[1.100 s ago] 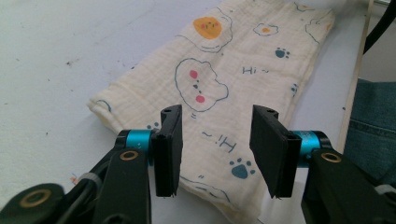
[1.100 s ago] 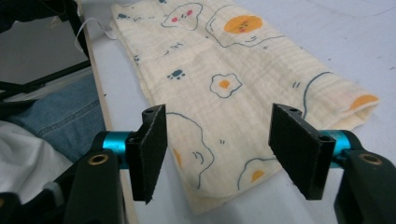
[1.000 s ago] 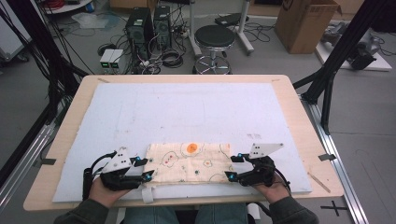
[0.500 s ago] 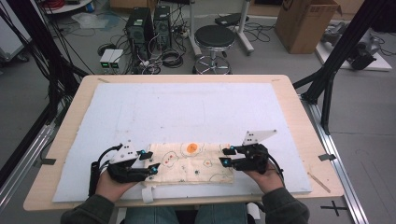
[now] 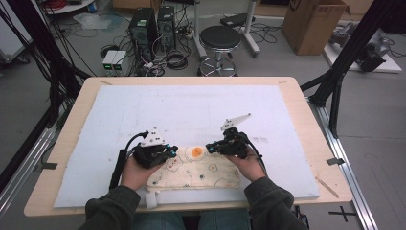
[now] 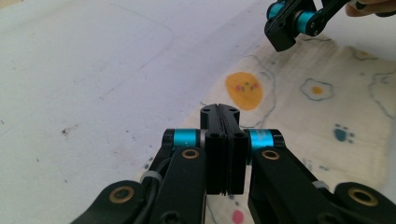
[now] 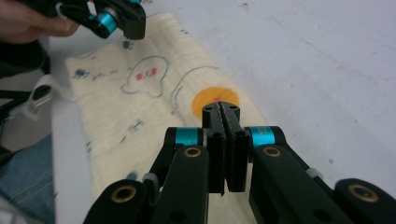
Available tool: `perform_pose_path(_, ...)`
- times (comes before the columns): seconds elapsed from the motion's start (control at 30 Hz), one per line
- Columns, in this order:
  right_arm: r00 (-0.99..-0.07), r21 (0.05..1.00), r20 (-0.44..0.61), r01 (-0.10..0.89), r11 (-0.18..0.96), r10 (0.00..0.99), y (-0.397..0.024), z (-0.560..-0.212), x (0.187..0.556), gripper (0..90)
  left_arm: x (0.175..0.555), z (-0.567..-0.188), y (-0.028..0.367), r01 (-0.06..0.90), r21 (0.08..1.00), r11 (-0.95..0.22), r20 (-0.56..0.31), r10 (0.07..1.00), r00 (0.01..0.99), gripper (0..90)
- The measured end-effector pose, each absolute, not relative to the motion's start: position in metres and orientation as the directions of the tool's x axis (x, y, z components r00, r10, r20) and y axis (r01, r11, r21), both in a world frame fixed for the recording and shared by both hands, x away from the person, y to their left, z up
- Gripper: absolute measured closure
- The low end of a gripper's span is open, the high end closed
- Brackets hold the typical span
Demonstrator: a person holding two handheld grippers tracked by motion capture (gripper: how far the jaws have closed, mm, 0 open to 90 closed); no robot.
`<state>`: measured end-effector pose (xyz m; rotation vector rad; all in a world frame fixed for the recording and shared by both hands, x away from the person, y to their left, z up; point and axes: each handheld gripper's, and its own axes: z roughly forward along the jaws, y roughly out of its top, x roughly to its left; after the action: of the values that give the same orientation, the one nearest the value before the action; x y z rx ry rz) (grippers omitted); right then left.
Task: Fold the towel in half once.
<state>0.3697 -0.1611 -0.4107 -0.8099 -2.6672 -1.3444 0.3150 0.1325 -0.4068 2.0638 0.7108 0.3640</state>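
Your hands are drawing inward along the cloth [image 5: 196, 170] since the earlier frame, and both tongs have just been closing. Left tongs [image 6: 219, 109] and right tongs [image 7: 221, 108] are pinching its far edge (thin, floppy, light) near the tabletop [image 5: 306, 110] front.

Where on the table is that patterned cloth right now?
In the high view the cream printed cloth lies folded on the white mat at the table's near edge, between the left gripper and right gripper, just before the person.
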Motion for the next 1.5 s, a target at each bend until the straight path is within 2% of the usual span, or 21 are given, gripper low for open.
perform_pose_path(0.3,-0.836,0.666,0.292,0.526,0.529,0.464,-0.14,-0.432,0.389,89.2,0.335,-0.427,0.13,0.422,0.773,-0.474,0.003,0.668,0.744,88.5)
perform_pose_path(0.5,-0.829,0.636,0.274,0.537,0.554,0.488,-0.143,-0.436,0.389,88.6,0.34,-0.439,0.135,0.442,0.743,-0.502,0.025,0.681,0.732,87.3)
perform_pose_path(0.77,-0.81,0.637,0.281,0.558,0.531,0.515,-0.166,-0.437,0.384,86.9,0.338,-0.439,0.138,0.441,0.743,-0.504,0.028,0.681,0.732,86.1)
perform_pose_path(1.2,-0.759,0.659,0.299,0.603,0.45,0.579,-0.23,-0.441,0.375,85.8,0.338,-0.439,0.142,0.441,0.745,-0.501,0.02,0.678,0.735,84.7)
perform_pose_path(1.5,-0.753,0.679,0.292,0.598,0.426,0.59,-0.242,-0.441,0.371,85.0,0.337,-0.439,0.142,0.441,0.745,-0.501,0.023,0.68,0.733,84.7)
